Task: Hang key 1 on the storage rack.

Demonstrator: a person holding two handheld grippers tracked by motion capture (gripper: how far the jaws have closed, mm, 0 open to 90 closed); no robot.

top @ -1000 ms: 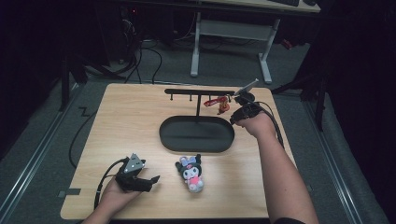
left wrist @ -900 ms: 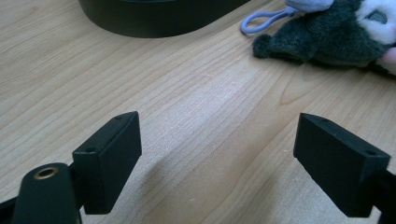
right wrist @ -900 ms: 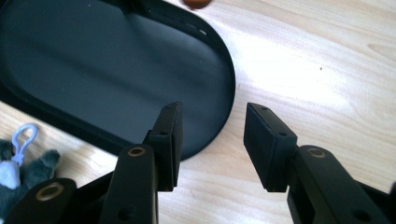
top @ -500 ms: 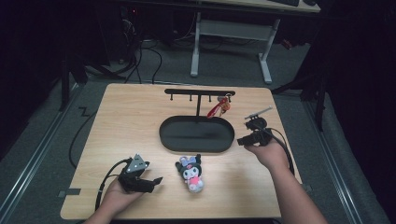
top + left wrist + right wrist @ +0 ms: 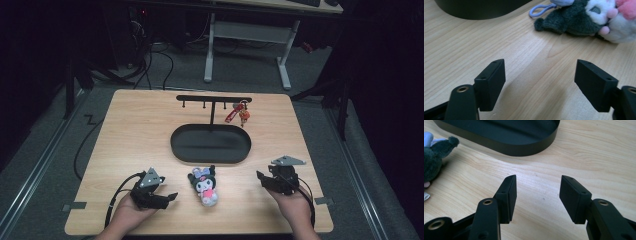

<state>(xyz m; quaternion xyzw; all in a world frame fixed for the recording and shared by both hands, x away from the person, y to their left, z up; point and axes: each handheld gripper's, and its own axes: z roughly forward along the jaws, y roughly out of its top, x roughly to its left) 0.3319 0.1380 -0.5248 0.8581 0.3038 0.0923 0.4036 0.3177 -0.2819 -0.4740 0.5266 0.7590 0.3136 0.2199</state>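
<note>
Back from the hook rack [image 5: 214, 99], the right gripper [image 5: 261, 178] now rests by the plush toy [image 5: 204, 184], empty jaws just opening. Left gripper [image 5: 171, 197] sits opposite, jaws apart but closing on nothing. A careless grab could miss the toy's loop [image 5: 539, 10], which lies flat.

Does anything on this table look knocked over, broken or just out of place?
Nothing looks broken or spilled. The one stray thing is the plush toy, lying on its back on the bare wood table in front of the black tray, while a red keychain already hangs from the hook rack behind it.
</note>
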